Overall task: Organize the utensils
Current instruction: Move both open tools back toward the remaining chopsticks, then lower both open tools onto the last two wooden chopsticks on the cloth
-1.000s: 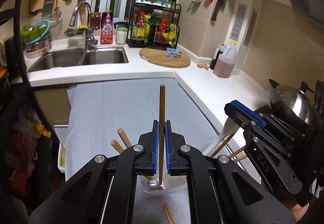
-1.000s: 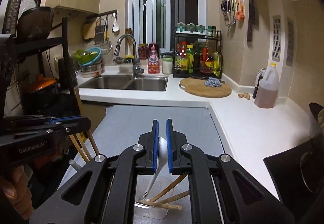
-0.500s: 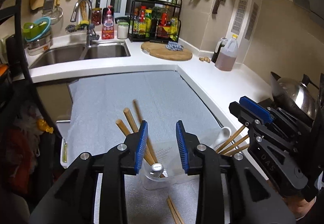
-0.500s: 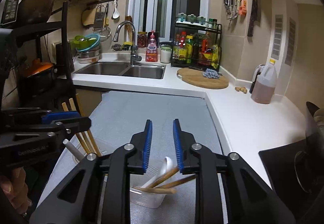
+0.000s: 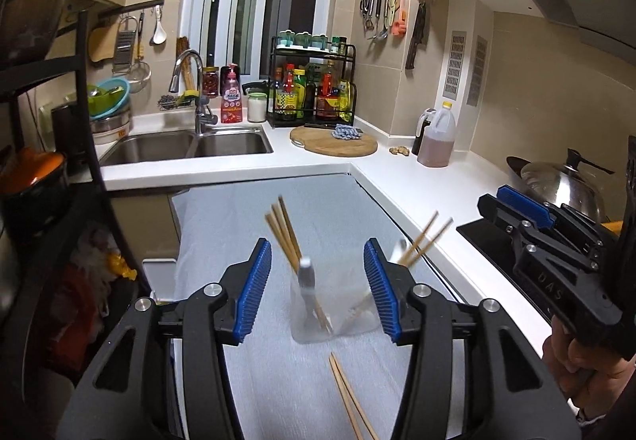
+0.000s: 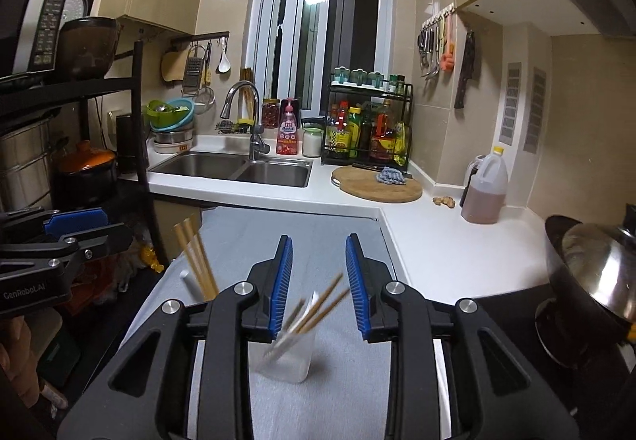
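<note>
Here, in a small kitchen, I held a two-finger tool in each hand over a grey mat (image 5: 254, 225) laid on the white counter. My left gripper (image 5: 318, 283) had just been opening; its blue pads stood well apart with nothing pressed between them. Beyond them, on the mat, stood a clear cup (image 5: 314, 316) with wooden chopsticks (image 5: 284, 231) leaning out toward the far left and a metal handle (image 5: 306, 277), blurred. Just right of it a second clear cup (image 5: 359, 314) held more sticks (image 5: 425, 237) leaning right, partly hidden behind my right-hand pad.

Only the left view showed two loose chopsticks (image 5: 349, 400) lying flat on the mat, nearer to me than the cups. It also showed my right gripper (image 5: 524, 209) from the side at the right edge, with my hand (image 5: 580, 364) under it.

From the right view, my right gripper (image 6: 318, 281) had also just been opening, though more narrowly, its pads apart and empty. Past them stood the right-hand cup (image 6: 288, 358) with its blurred sticks (image 6: 324, 303) and something white I could not make out. The left-hand chopsticks (image 6: 196, 261) rose at the left, their cup hidden behind my finger. This view alone showed my left gripper (image 6: 75, 225) from the side, at the left edge.

Far off were the sink (image 6: 234, 167) and a round cutting board (image 6: 375, 185).
</note>
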Available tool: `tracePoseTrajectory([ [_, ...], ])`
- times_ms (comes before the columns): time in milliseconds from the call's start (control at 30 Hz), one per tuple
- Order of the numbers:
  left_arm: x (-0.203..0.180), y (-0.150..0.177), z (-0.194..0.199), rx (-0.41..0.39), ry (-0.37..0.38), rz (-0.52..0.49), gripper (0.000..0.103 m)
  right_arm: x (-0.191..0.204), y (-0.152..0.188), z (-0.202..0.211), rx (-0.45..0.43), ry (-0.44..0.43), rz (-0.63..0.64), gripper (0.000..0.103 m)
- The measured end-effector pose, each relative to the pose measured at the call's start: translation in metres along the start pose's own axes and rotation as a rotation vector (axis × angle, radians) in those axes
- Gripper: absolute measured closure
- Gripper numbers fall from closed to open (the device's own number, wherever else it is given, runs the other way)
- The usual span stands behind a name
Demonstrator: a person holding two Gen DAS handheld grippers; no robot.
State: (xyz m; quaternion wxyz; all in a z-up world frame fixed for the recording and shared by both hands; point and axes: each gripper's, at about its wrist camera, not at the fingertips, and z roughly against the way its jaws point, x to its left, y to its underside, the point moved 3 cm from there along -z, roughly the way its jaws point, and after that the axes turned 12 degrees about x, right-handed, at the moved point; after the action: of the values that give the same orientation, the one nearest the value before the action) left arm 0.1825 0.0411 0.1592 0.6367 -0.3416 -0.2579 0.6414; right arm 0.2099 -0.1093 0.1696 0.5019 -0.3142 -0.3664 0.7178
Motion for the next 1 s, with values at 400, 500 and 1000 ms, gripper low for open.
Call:
tracePoseTrajectory([
  [400,-0.001,0.117,0.004,0.083,-0.027,0.065,0.039,-0.002,0.118,0.051,0.045,0.044,-0.082,0.051],
  [500,-0.001,0.134,0.006,0.089,-0.030,0.068,0.036,-0.004,0.137,0.057,0.059,0.056,-0.099,0.050],
  [1000,0.025,0.194,-0.001,0.087,-0.060,0.153,0.014,0.045,0.220,0.006,0.300,-0.059,-0.063,0.025],
])
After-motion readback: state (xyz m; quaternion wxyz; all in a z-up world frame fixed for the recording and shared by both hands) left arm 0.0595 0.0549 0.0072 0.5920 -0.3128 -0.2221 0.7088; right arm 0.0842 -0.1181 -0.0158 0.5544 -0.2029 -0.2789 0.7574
